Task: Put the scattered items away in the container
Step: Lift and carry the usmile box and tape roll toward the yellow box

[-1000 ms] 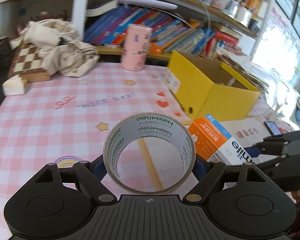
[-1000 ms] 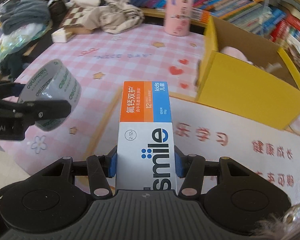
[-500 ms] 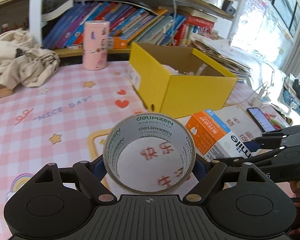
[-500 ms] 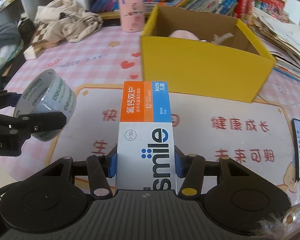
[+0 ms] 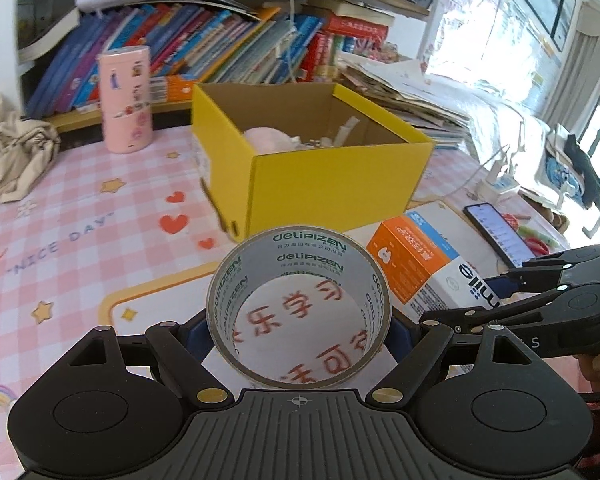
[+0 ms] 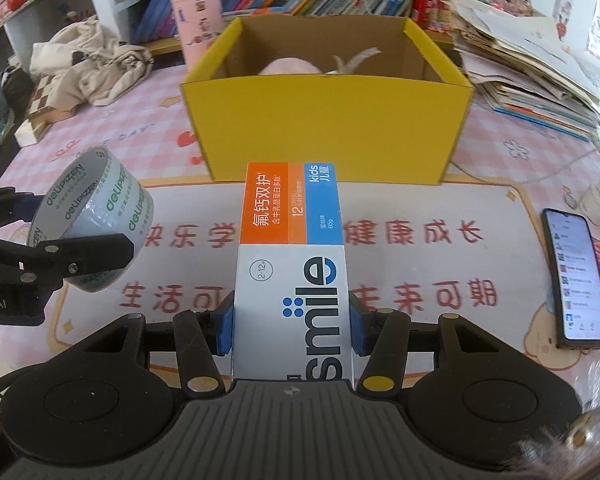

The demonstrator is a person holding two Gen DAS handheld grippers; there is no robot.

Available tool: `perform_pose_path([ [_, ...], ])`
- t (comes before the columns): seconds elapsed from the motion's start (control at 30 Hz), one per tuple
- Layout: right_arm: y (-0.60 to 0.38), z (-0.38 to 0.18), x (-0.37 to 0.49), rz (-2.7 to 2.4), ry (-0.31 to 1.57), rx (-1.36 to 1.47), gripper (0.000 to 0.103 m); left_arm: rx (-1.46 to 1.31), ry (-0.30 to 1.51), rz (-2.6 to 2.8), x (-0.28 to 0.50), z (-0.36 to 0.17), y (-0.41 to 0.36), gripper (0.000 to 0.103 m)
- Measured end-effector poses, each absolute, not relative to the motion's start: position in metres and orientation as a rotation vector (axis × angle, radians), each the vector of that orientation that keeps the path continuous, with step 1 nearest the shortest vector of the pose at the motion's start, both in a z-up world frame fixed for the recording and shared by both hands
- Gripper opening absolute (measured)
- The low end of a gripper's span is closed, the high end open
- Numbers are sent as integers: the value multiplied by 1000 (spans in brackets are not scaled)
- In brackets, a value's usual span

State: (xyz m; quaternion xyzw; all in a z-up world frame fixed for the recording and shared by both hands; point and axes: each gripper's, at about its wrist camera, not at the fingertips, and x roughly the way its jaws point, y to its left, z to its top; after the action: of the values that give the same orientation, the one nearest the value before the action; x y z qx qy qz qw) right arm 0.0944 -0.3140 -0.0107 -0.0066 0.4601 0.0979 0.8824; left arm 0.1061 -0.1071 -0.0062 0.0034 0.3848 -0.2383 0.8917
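Currently: yellow box open-topped, pink item inside | left gripper clamps tape roll | right gripper clamps toothpaste carton

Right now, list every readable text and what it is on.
"delipizen": tape roll
"smile", "kids", "2-12", "12": toothpaste box
"NICE DAY": pink tablecloth
"健康成长": white mat
Book spines, phone screen: too small to read.
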Motion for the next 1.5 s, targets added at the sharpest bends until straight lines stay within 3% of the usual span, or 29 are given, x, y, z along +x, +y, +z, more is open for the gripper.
perform_pose_path([
  [0.53,-365,35,111,177,777,-5,50,26,668,-531,128,32,-160,84],
  [1.03,-374,74,206,300,631,-48,50,28,555,-407,189,65,-174,84],
  [1.5,-371,30,328,357,785,-81,50,188,634,-317,291,38,-205,84],
])
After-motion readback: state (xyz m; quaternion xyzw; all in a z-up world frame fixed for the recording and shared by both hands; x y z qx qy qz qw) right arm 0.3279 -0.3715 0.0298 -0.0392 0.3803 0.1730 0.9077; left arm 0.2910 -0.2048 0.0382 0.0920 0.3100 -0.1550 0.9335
